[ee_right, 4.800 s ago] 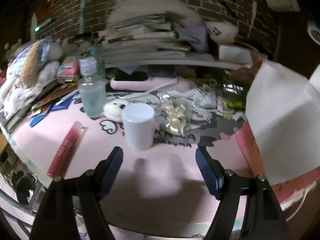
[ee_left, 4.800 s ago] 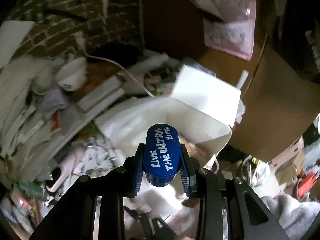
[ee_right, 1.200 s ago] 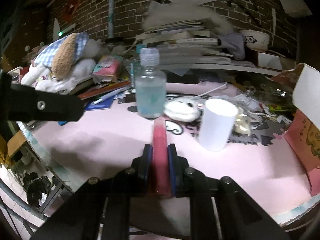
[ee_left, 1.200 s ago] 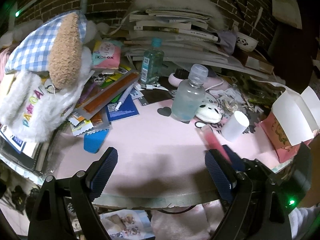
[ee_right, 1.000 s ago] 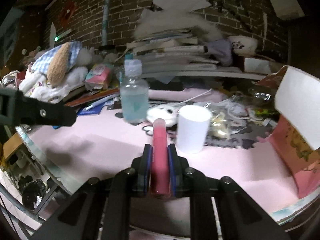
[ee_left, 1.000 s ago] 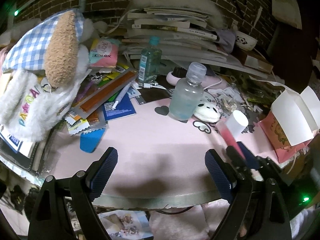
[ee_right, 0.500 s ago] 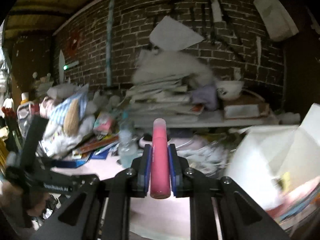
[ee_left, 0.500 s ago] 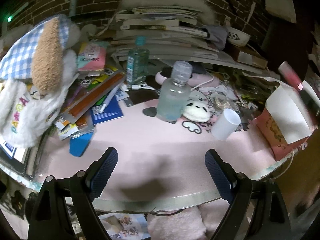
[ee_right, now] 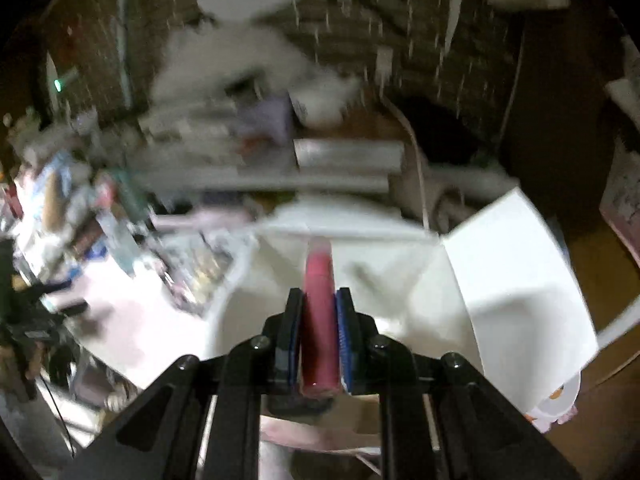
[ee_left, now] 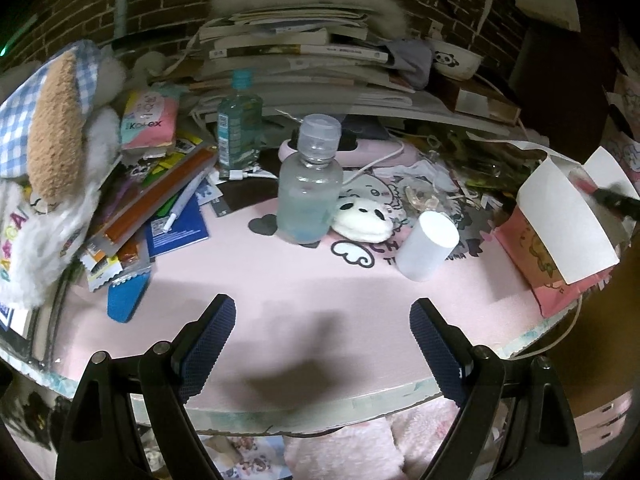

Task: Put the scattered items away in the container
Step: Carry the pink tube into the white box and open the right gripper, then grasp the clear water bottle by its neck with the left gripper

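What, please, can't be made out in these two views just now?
- Box contents: right wrist view, hidden by its white flaps and motion blur.
- Pink tube label: right wrist view, blurred and covered by the right tool.
- Right tool: left wrist view, a dark smear cut off at the right edge.
- Book stack titles: left wrist view, too small.

Home bedroom desk: brick wall (ee_left: 72, 4), stacked books (ee_left: 296, 56), plush toy (ee_left: 52, 120), pink mat (ee_left: 320, 300), bottles (ee_left: 310, 188).
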